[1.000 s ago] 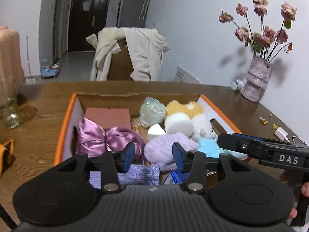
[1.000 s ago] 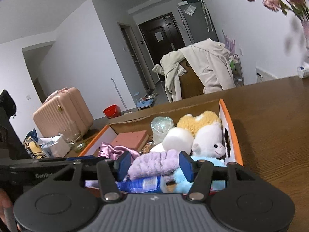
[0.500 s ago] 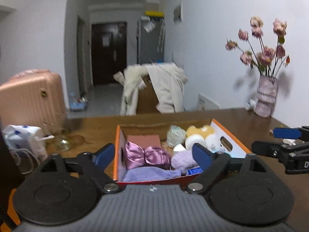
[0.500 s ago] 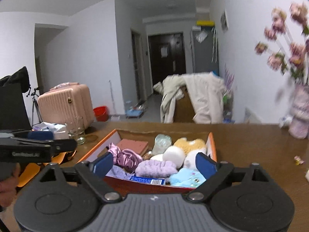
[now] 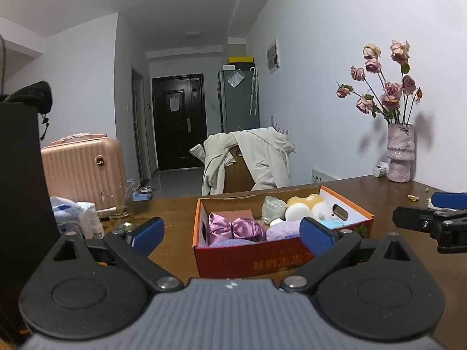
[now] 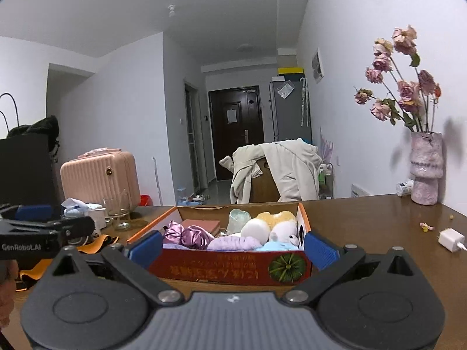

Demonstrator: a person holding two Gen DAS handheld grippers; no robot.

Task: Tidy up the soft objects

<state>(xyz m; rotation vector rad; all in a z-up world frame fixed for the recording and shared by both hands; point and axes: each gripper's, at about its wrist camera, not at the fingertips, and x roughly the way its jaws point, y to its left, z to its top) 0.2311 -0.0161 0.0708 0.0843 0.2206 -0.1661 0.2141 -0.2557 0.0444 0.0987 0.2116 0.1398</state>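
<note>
Open orange-and-red cardboard box [image 6: 233,268] on the brown wooden counter [image 6: 364,221], packed with soft things: shiny purple satin scrunchie [image 6: 189,237] at left, flat pink sponge block [image 6: 201,224] behind, lilac fluffy cloth [image 6: 233,243] in front, white-and-yellow plush toy [image 6: 280,227] and pale blue soft piece [image 6: 275,246] at right, all nestled together, probably so nothing spills. Left gripper [image 5: 232,234] and right gripper [image 6: 233,248] both short of the box, level with its near wall, jaws spread wide, holding nothing; likely pulled clear because sorting looks finished. Pink vase of dried roses [image 6: 424,169] far right, white charger [image 6: 451,240] nearer, glass jar [image 6: 118,213] left, well apart from the box
</note>
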